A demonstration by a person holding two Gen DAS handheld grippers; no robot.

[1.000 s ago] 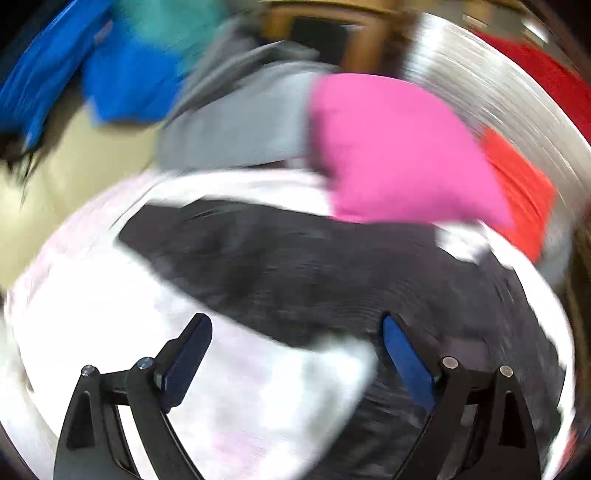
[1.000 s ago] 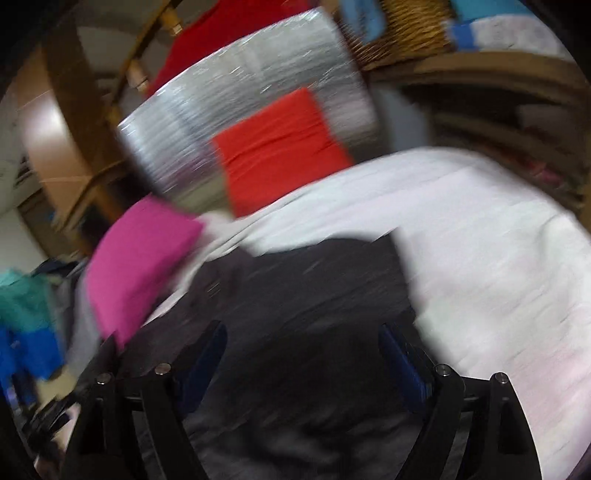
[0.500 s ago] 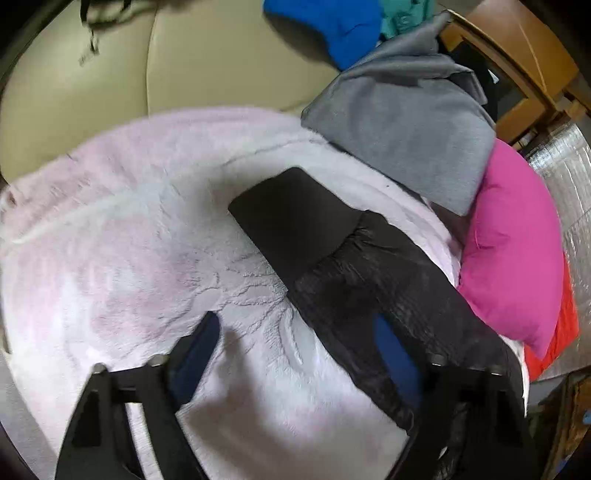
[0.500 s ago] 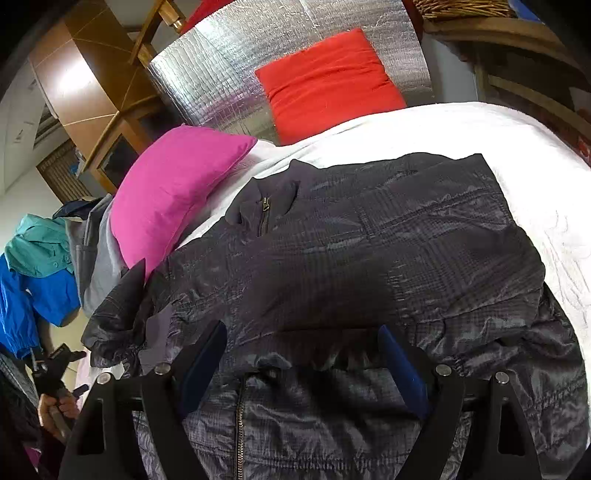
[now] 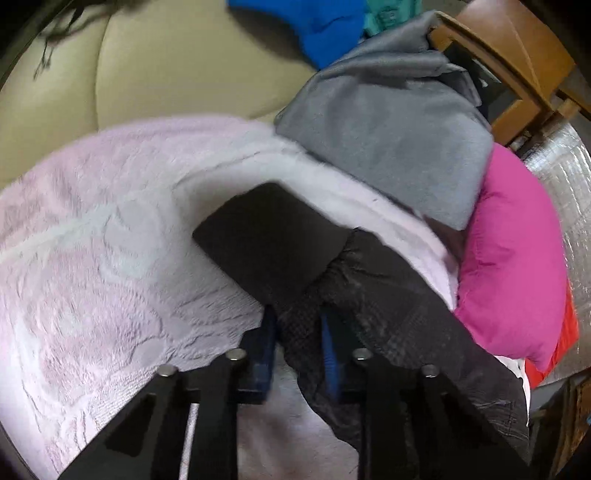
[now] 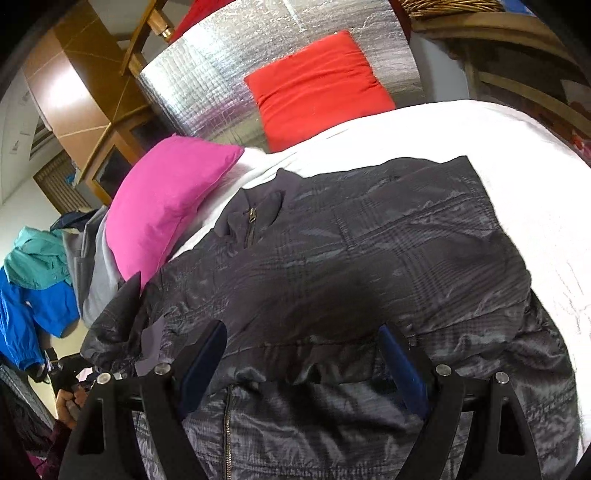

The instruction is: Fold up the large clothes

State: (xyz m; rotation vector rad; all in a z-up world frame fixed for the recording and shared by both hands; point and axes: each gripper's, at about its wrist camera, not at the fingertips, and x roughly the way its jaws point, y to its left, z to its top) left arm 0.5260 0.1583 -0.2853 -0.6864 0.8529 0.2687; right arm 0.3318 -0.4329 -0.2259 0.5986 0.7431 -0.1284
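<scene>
A dark quilted jacket (image 6: 369, 240) lies spread on the pale bed cover (image 6: 517, 155), collar toward the pillows. In the left wrist view its sleeve (image 5: 388, 295) runs across the pinkish-white blanket (image 5: 92, 258), ending in a plain black cuff (image 5: 266, 232). My left gripper (image 5: 297, 336) is closing, and its blue pads pinch the sleeve fabric just behind the cuff. My right gripper (image 6: 303, 354) hovers open over the jacket's lower front near the zip, with nothing between its fingers.
A pink pillow (image 6: 166, 195) and a red pillow (image 6: 317, 88) lean on a silver foil headboard (image 6: 258, 48). A grey garment (image 5: 391, 122) and a blue one (image 5: 314, 18) lie beyond the sleeve, with a wooden frame (image 5: 509, 55) behind. A hand (image 6: 70, 402) shows at far left.
My left gripper has swung over to the sleeve and its jaws have come together around the fabric. The right gripper has stayed open and barely shifted over the jacket.
</scene>
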